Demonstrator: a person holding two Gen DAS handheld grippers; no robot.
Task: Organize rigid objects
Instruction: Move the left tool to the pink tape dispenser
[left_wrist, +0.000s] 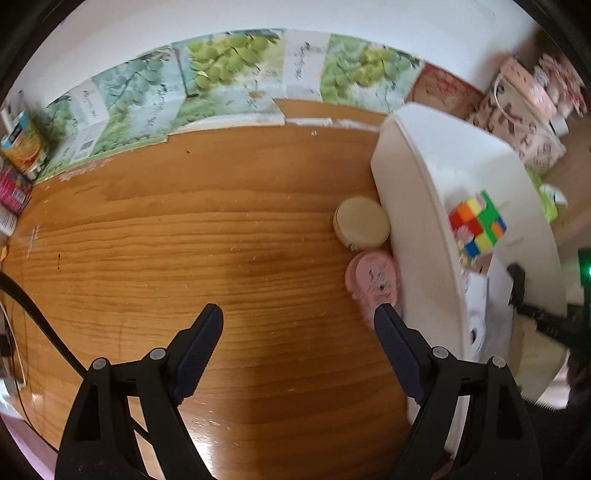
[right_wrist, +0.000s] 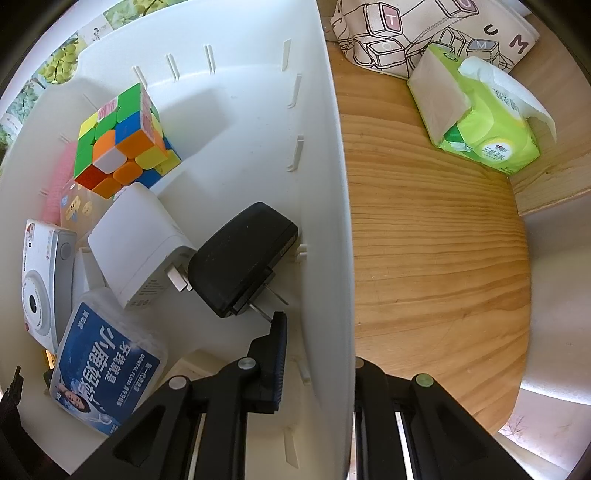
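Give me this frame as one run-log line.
left gripper: open over table | right gripper: clamped on white bin wall | outside bin: cream round tin, pink case | inside: puzzle cube

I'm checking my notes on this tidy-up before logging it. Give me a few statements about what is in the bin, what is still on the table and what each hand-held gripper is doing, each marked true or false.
1. The puzzle cube lies in the white bin. True.
2. The left hand-held gripper grips the pink case. False: its jaws stand open and empty over the table.
3. The round tin is in the bin. False: it sits on the table against the bin's outer wall.
4. The right hand-held gripper straddles the bin wall. True.
5. The black adapter lies in the bin beside the white adapter. True.
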